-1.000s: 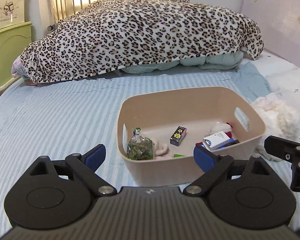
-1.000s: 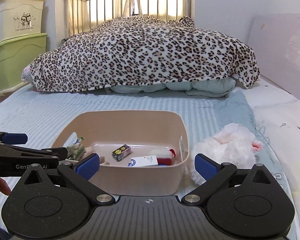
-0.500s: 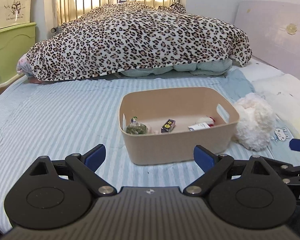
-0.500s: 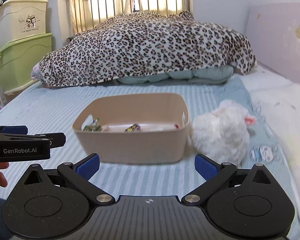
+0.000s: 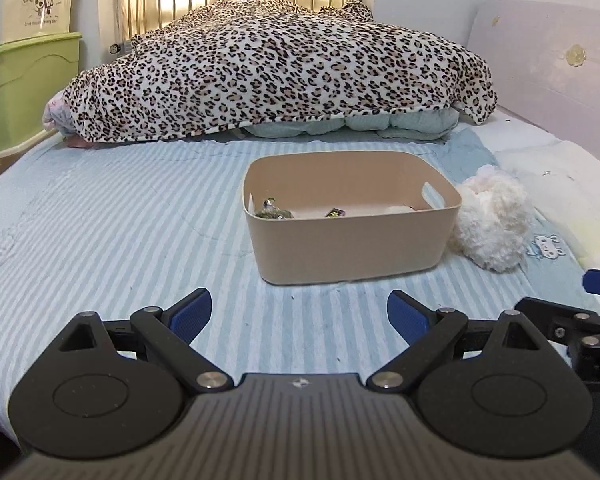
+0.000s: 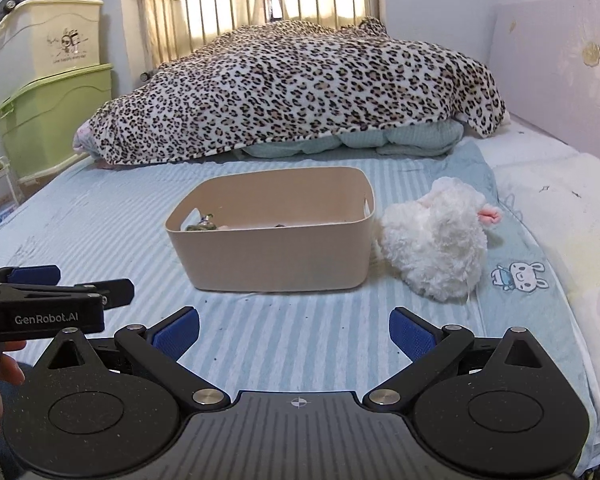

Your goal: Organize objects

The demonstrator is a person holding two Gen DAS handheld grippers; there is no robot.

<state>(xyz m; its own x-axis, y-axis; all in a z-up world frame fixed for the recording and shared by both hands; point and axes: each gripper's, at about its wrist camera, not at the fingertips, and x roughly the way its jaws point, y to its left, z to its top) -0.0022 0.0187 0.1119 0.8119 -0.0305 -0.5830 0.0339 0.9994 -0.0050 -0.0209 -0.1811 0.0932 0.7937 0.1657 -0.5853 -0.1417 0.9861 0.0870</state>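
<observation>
A beige plastic bin stands on the striped bed sheet, also in the right wrist view. Inside it lie a green packet, a small dark box and something white, mostly hidden by the wall. A white plush toy lies against the bin's right side, also in the right wrist view. My left gripper is open and empty, well short of the bin. My right gripper is open and empty, also short of the bin.
A leopard-print blanket covers bedding at the far end of the bed. Green and cream storage boxes stand stacked at the left. A pale headboard panel lines the right side. The left gripper's side shows at the left of the right wrist view.
Both grippers have pulled back from the bin and away from it; the bin now looks smaller and farther. Both stayed open and empty.
</observation>
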